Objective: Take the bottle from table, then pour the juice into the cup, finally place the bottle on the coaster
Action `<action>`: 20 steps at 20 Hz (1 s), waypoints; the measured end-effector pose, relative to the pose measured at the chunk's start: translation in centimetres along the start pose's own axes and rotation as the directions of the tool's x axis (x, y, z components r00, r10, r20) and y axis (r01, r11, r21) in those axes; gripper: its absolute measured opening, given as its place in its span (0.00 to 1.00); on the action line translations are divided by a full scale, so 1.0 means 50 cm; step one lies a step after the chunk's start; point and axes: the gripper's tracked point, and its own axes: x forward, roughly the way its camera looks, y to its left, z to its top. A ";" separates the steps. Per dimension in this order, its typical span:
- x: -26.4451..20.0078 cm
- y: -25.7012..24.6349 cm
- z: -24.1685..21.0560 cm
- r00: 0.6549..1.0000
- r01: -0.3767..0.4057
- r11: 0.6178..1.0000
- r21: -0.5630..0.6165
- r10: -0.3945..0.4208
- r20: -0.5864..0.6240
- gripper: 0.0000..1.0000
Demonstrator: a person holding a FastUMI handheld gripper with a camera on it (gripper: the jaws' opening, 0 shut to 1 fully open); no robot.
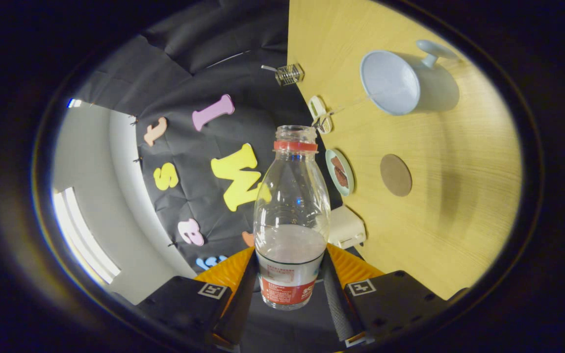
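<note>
While the whole scene appears rolled sideways in the gripper view, the gripper (290,282) has its two fingers clamped on the lower part of the bottle (290,220), one finger pressing each side at the level of the label. That bottle is clear plastic, uncapped, with a red ring under its open mouth, and it points straight ahead along the fingers; a pale liquid fills roughly its lower part (the level sits just above the label). It is lifted clear of the wooden table (459,220), which runs along one side of the view. On the table, a pale blue cup (400,81) with a handle stands well beyond the bottle's mouth, its opening turned toward the camera. A round brown coaster (395,175) lies nearer, apart from the cup. Near the table's edge sit a small green dish (340,172) with something brown in it, a cream-coloured box (346,226), and farther off a small wire rack (290,74).
</note>
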 end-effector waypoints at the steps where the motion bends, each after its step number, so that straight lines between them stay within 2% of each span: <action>1: 0.000 0.002 0.001 1.000 0.000 1.000 0.004 0.000 -0.001 0.74; 20: 0.002 0.041 0.000 1.000 -0.021 0.995 0.101 0.021 -0.001 0.74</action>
